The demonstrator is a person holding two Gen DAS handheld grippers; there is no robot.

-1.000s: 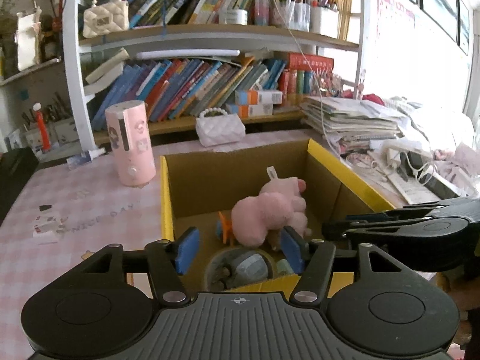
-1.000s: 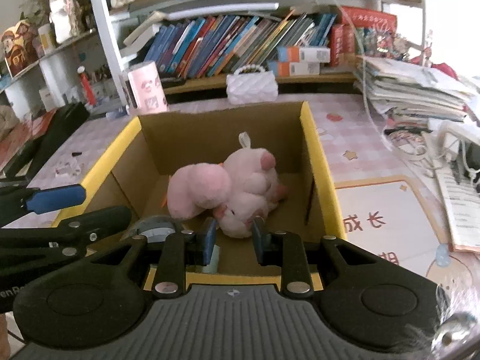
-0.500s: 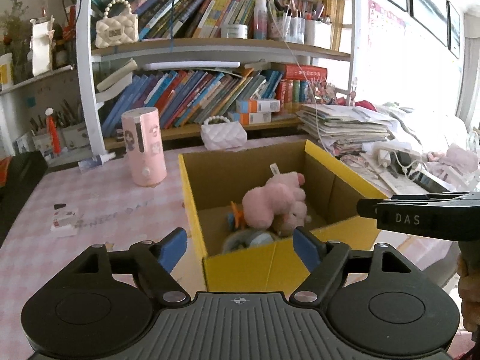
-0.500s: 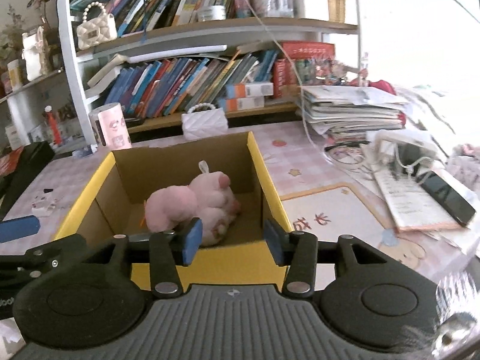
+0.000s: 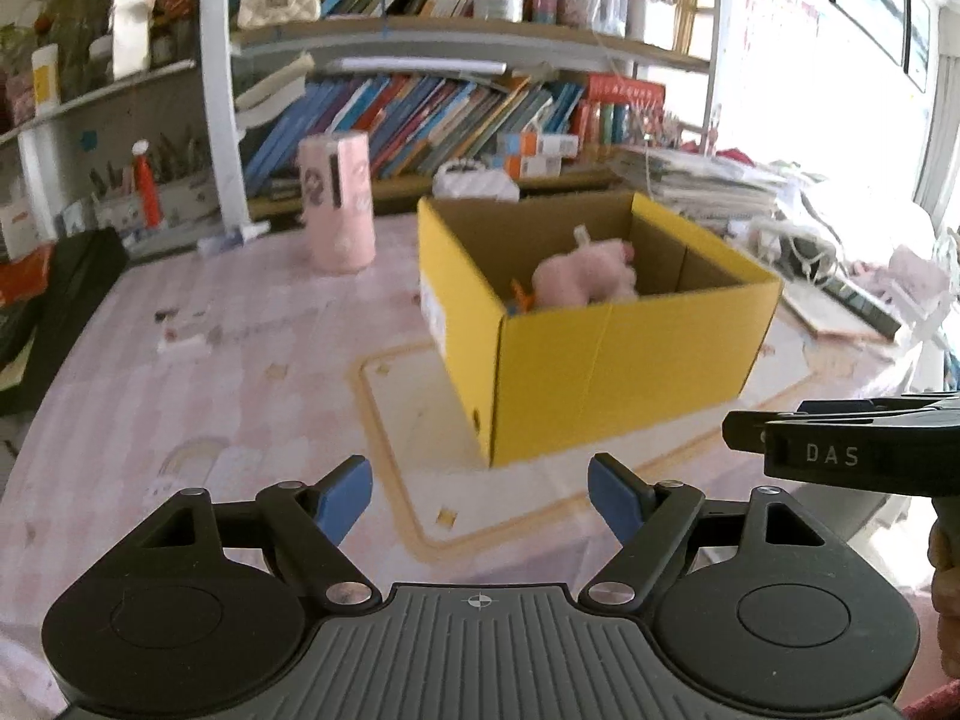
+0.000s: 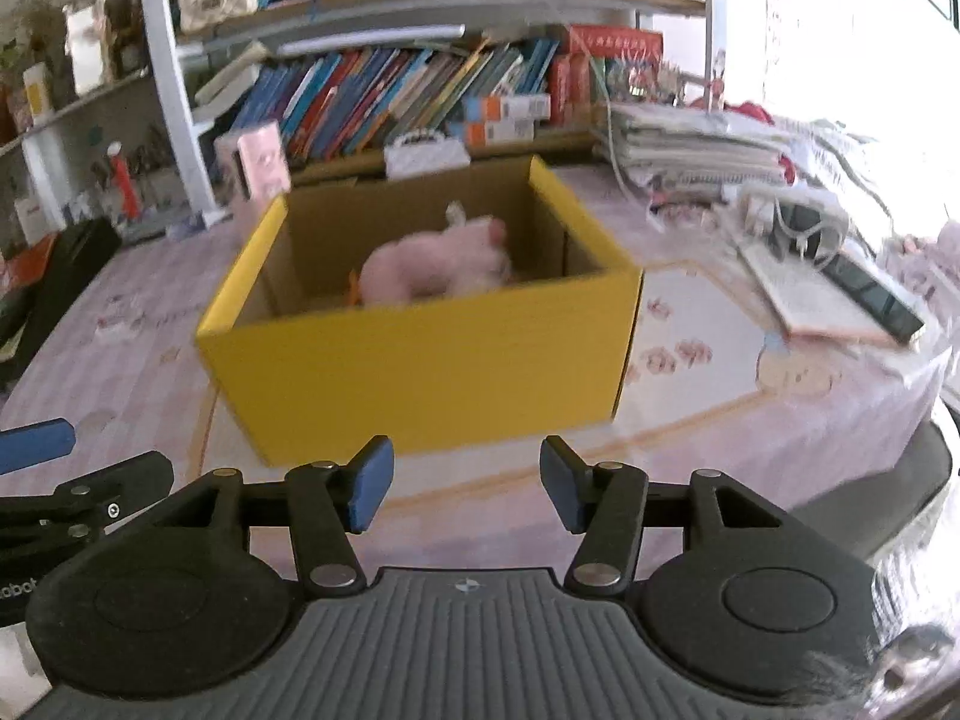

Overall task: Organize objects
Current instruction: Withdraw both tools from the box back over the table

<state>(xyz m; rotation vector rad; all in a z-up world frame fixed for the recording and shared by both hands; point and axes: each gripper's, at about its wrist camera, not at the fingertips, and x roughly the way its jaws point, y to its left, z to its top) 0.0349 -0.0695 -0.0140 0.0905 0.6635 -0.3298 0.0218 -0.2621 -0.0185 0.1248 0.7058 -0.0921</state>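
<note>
Left gripper (image 5: pixel 480 495): fingers wide, empty
Right gripper (image 6: pixel 467 492): jaws just widened further, nothing between
Box (image 6: pixel 420 360): on table (image 6: pixel 690 420), 12 o'clock of both grippers
Pink toy (image 6: pixel 432 270): inside box

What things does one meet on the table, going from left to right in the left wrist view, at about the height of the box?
Black case → red-capped bottle → pink cylinder → yellow box with the pink plush toy inside → stack of papers.
</note>
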